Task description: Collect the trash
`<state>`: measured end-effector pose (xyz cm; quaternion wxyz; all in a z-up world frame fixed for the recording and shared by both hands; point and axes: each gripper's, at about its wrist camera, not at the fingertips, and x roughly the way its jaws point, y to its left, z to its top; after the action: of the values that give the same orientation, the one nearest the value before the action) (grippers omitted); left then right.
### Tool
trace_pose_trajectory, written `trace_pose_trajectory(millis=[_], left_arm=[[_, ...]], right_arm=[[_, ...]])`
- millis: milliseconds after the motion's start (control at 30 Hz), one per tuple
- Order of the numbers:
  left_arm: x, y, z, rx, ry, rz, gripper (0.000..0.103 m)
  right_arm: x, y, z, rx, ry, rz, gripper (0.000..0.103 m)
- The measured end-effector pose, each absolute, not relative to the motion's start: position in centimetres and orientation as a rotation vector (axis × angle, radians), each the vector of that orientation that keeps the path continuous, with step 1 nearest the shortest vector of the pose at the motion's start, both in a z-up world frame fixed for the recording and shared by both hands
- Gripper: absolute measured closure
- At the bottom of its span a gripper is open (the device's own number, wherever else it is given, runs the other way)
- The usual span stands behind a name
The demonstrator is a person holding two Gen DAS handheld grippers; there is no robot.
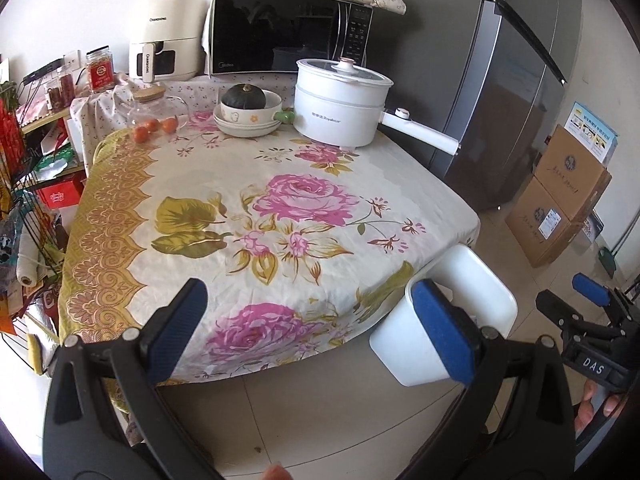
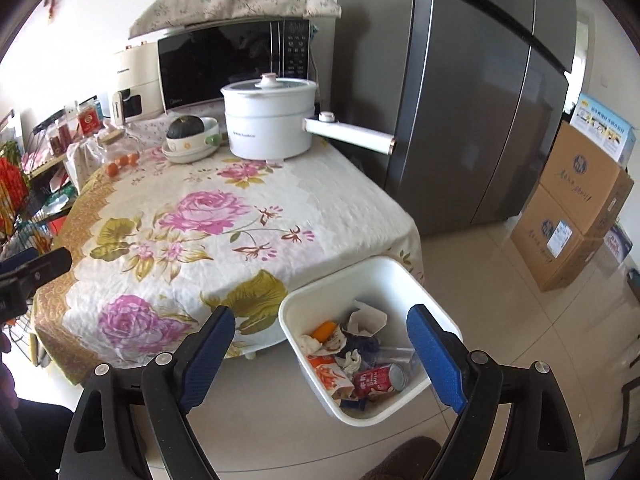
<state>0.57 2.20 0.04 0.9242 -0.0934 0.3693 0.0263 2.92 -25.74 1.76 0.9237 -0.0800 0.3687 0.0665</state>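
Both claws empty, spread wide. Left claw (image 1: 310, 332) over the near edge of the floral-cloth-covered surface (image 1: 248, 216), nothing between the blue pads. Right claw (image 2: 320, 356) released too, above the floor tiles and the white rectangular plastic bin (image 2: 320, 280).

Bin parked on the floor just beside the surface's near right corner, probably so trash drops in straight off the edge. Inside: red drink can (image 2: 378, 380), crumpled white paper wrappers (image 2: 360, 320), orange-printed snack carton (image 2: 328, 374), an orange scrap.

Middle and near part of the surface bare of litter. Remaining along the far edge: white electric pot with long handle (image 1: 340, 108), stacked bowls holding a dark green squash (image 1: 246, 114), small orange fruits (image 1: 154, 128). Kitchenware, not trash. Looks essentially done.
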Motion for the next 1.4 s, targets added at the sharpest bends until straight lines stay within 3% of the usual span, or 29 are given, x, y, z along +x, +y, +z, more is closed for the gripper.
trace_pose_trajectory(millis=[300, 1400], left_arm=[[-1.8, 2.3, 1.1, -0.165, 0.704, 0.100, 0.001], [-2.6, 0.4, 1.5, -0.115, 0.680, 0.081, 0.001]], right_arm=[[-0.3, -25.0, 3.6, -0.196, 0.623, 0.113, 0.003], [-0.1, -24.5, 3.2, -0.194, 0.628, 0.109, 0.002]])
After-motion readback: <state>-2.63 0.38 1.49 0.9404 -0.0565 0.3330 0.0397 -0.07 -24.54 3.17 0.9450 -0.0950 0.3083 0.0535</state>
